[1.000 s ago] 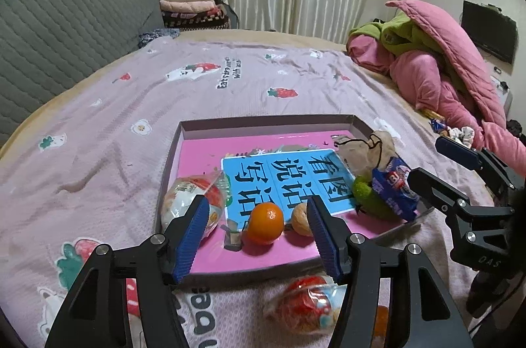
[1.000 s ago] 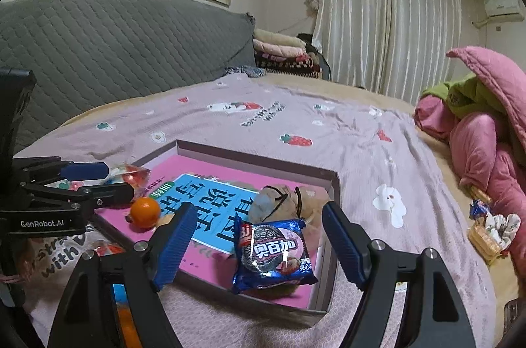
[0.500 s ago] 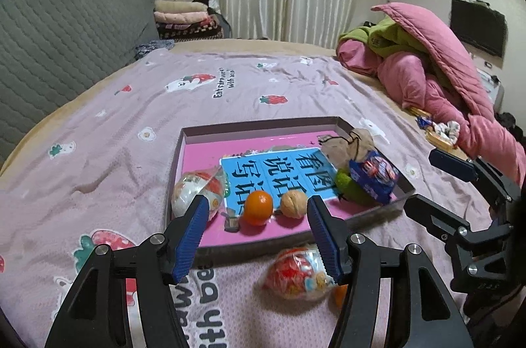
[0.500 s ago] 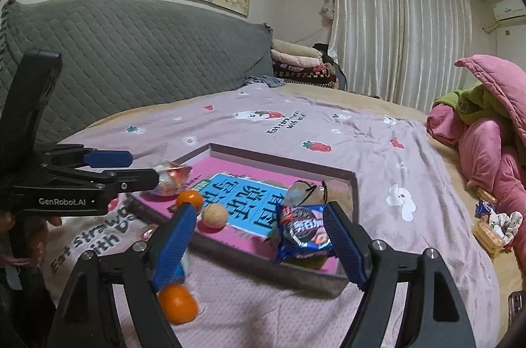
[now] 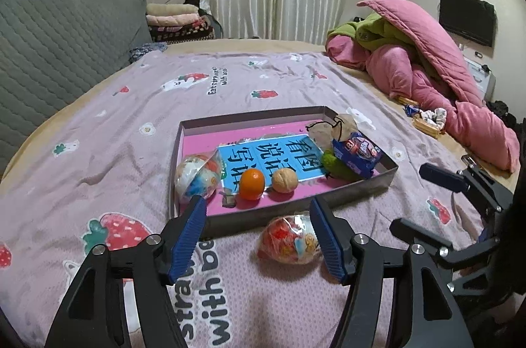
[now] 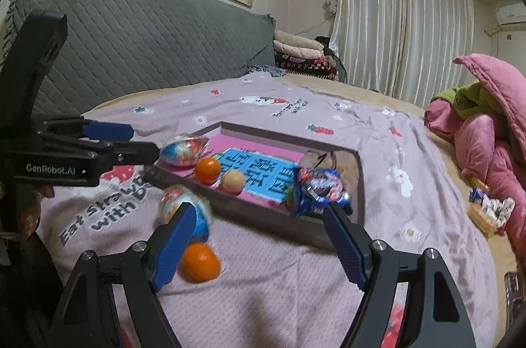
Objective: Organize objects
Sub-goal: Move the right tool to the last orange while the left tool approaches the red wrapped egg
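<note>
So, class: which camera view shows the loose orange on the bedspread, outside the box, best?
The right wrist view. There the orange lies in plain sight on the bedspread, beside the right gripper's left finger, outside the box. The left wrist view shows nothing clear of it; the left gripper's finger covers that spot.

Both wrist views look low across the bed (image 5: 98, 124), sharing the tray (image 5: 361, 183).

Even indoor light, soft shadows; strong fisheye bending, black corners; right view slightly motion-blurred
</note>
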### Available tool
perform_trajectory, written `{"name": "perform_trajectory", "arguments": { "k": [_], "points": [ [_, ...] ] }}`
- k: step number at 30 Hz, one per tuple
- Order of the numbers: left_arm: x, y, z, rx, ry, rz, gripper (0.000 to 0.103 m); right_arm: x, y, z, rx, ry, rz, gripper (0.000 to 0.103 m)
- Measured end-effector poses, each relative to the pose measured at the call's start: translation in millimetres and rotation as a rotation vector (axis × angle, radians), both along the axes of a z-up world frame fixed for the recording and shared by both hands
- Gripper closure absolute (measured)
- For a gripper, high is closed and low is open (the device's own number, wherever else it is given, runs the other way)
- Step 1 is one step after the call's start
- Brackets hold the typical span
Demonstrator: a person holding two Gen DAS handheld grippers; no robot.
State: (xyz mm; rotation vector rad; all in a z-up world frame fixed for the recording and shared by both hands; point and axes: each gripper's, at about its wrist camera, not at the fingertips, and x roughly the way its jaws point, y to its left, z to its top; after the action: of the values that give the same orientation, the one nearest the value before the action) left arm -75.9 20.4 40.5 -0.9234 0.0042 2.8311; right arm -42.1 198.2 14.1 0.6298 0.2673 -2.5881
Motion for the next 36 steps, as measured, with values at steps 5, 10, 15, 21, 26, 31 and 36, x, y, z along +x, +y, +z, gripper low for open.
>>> {"name": "perform_trajectory", "arguments": {
  "k": [5, 10, 15, 21, 26, 31, 36],
  "points": [
    [9, 0, -3, 0.003, -0.015, -0.012, 0.035, 14, -6, -4, 0.018, -0.002, 0.015, 0.024],
    [17, 2, -9, -0.008, -0.025, -0.023, 0.035, 26, -16, -10, 0.048, -0.007, 0.038, 0.024],
    [18, 2, -21, -0.015, -0.049, -0.035, 0.035, 29, -26, -17, 0.075, -0.025, 0.060, 0.024],
    [9, -2, -39, 0.032, -0.100, -0.047, 0.035, 28, -35, -27, 0.117, -0.040, 0.072, 0.024],
    [1, -1, -51, 0.044, -0.120, -0.065, 0.035, 24, -37, -33, 0.121, -0.062, 0.073, 0.024],
    [-7, 2, -58, 0.051, -0.115, -0.094, 0.035, 19, -39, -38, 0.140, -0.079, 0.064, 0.024],
    [-18, 6, -61, 0.066, -0.122, -0.120, 0.035, 14, -42, -42, 0.151, -0.084, 0.064, 0.024]
  ]
}}
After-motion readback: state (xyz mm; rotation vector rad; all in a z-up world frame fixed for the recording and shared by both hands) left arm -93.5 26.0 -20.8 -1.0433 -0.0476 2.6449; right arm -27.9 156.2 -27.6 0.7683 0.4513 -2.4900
